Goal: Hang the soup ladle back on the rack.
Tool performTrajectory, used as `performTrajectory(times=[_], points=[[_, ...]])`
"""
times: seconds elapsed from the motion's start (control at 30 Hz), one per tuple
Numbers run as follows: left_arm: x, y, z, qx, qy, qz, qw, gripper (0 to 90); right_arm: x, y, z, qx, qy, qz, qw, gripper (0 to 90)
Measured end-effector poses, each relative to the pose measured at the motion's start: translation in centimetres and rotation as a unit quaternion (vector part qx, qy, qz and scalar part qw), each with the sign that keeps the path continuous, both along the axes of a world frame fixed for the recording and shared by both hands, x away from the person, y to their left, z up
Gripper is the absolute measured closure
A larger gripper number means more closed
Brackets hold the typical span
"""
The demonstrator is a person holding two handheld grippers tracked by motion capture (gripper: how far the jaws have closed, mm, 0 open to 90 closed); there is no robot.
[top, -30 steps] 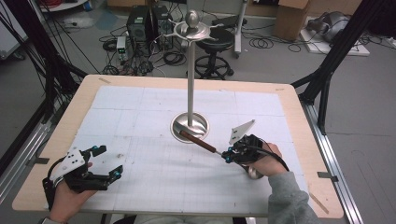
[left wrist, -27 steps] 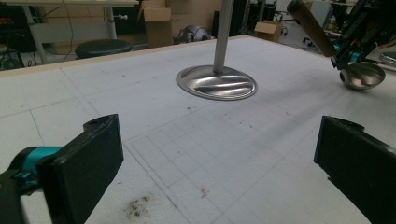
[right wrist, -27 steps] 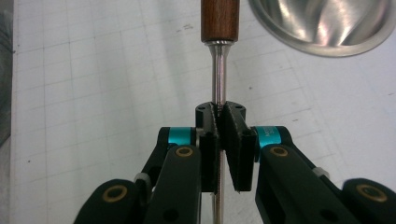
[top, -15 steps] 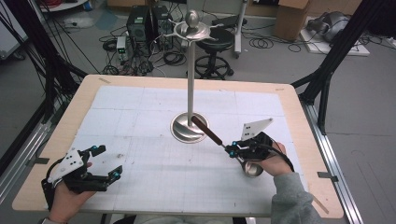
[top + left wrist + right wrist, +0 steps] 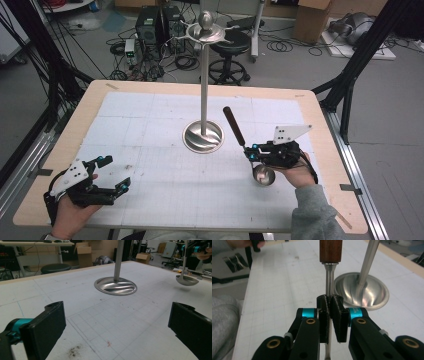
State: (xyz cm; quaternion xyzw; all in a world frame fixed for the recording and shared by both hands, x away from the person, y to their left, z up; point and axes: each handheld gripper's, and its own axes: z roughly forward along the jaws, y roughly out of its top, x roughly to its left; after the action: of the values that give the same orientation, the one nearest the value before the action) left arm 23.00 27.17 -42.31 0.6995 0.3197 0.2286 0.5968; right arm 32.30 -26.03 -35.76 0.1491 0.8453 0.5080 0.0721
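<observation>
Pinching ladle [image 5: 263, 174] shaft between right gripper [image 5: 251, 152] jaws, left gripper [image 5: 116, 174] jaws spread, empty

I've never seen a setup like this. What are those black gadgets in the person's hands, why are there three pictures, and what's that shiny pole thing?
There is no robot here: a person holds a pair of hand-worked tongs in each hand. One picture comes from a camera above the table; the other two come from small cameras riding on each tool, looking along its black jaws.

On the white gridded table stands a metal stand: a round base, a tall pole and a small dish with a ball on top.

The right tongs are shut on the thin metal shaft of a ladle, whose brown wooden handle points up and away while its bowl hangs just above the table. The left tongs are open and hold nothing.
</observation>
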Motion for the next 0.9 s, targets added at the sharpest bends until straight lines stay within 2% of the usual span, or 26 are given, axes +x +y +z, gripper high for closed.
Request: performTrajectory(times=[0.2, 0.4, 0.6, 0.7, 0.9], points=[[0.0, 0.0, 0.0, 0.001, 0.0, -0.001, 1.0, 1.8, 0.0, -0.6, 0.2, 0.018, -0.014, -0.027, 0.9994, 84.6], [0.0, 0.0, 0.0, 0.001, 0.001, 0.0, 1.0, 1.8, 0.0, -1.3, 0.4, 0.041, -0.024, -0.058, 0.9972, 84.6], [0.0, 0.0, 0.0, 0.001, 0.003, -0.001, 1.0, 1.8, -0.2, -1.9, 0.9, 0.075, -0.036, -0.077, 0.9935, 84.6], [0.0, -0.1, 0.0, 0.0, 0.005, -0.001, 1.0, 1.8, -0.4, -2.2, 1.2, 0.082, -0.046, -0.092, 0.9913, 84.6], [0.0, -0.1, 0.0, 0.0, 0.005, -0.001, 1.0, 1.8, -0.8, -3.2, 1.8, 0.099, -0.05, -0.111, 0.9876, 84.6]])
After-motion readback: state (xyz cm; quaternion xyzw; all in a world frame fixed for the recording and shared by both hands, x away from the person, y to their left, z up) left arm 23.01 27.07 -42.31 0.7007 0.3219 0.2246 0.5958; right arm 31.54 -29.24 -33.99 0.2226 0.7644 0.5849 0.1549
